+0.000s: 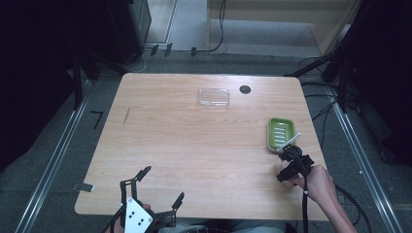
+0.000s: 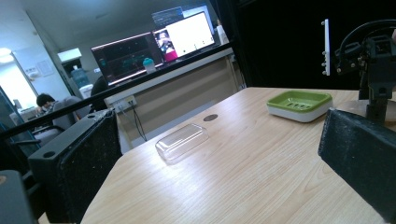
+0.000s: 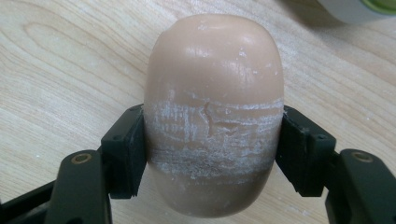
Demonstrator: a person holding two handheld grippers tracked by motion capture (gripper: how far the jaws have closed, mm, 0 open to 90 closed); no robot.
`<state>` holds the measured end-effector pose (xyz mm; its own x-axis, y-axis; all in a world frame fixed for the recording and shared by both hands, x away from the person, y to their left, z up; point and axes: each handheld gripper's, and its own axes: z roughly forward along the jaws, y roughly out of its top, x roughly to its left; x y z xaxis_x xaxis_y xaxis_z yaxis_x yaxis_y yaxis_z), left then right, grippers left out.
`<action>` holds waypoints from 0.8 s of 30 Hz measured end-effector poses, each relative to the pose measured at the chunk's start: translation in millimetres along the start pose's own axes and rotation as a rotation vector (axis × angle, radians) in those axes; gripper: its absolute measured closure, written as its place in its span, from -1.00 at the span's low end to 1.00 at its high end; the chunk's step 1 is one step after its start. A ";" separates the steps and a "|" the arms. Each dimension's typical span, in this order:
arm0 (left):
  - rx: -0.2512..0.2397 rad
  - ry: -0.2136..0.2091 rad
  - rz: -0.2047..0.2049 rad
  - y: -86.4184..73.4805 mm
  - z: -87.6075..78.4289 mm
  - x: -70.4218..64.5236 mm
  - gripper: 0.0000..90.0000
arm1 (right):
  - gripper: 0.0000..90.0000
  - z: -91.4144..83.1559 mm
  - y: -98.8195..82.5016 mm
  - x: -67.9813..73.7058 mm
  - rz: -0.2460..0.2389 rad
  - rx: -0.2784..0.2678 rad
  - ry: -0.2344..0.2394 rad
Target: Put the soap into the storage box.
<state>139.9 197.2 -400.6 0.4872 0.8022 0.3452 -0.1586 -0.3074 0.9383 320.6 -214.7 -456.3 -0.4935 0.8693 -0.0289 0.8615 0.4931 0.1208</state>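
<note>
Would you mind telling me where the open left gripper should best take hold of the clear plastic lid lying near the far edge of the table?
I would grip the clear lid across its shorter width, at mid-length, coming down from above. It lies flat as a low rounded rectangle, so the narrow span likely suits the left gripper best. Wood is bare on all sides; the dark round spot sits apart to its right.

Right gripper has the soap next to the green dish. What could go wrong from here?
1. The soap bar is rounded and scuffed white where the right gripper pinches it; it could slip out.
2. The green soap dish sits near the table's right edge; a bump while placing might shove it off.
</note>
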 end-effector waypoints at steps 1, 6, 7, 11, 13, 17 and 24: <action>0.000 0.000 0.000 0.0 0.0 0.0 -1.00 | -0.25 -0.4 0.3 -0.2 0.004 -0.002 0.000; 0.001 -0.001 0.001 -0.1 0.1 0.0 -1.00 | -0.25 -2.4 1.6 -3.9 0.020 -0.016 0.003; 0.001 -0.001 0.001 -0.1 0.1 0.0 -1.00 | -0.25 -2.7 1.8 -4.6 0.025 -0.018 0.006; 0.002 -0.003 0.003 -0.1 0.3 0.0 -1.00 | -0.25 -3.7 3.0 -6.6 0.040 -0.031 0.004; 0.001 -0.003 0.003 -0.1 0.3 0.0 -1.00 | -0.25 -5.3 3.8 -7.1 0.048 -0.039 0.002; 0.005 -0.001 0.005 -0.1 0.2 0.1 -1.00 | -0.25 -8.3 5.5 -8.7 0.057 -0.052 -0.006; 0.003 0.000 0.002 -0.1 0.4 0.0 -1.00 | -0.25 -9.7 7.1 -10.7 0.079 -0.066 -0.021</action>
<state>140.2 197.0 -400.7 0.4869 0.8017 0.3467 -0.1567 -0.3104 0.9376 330.8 -220.8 -445.5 -0.4208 0.9064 -0.0370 0.8878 0.4199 0.1882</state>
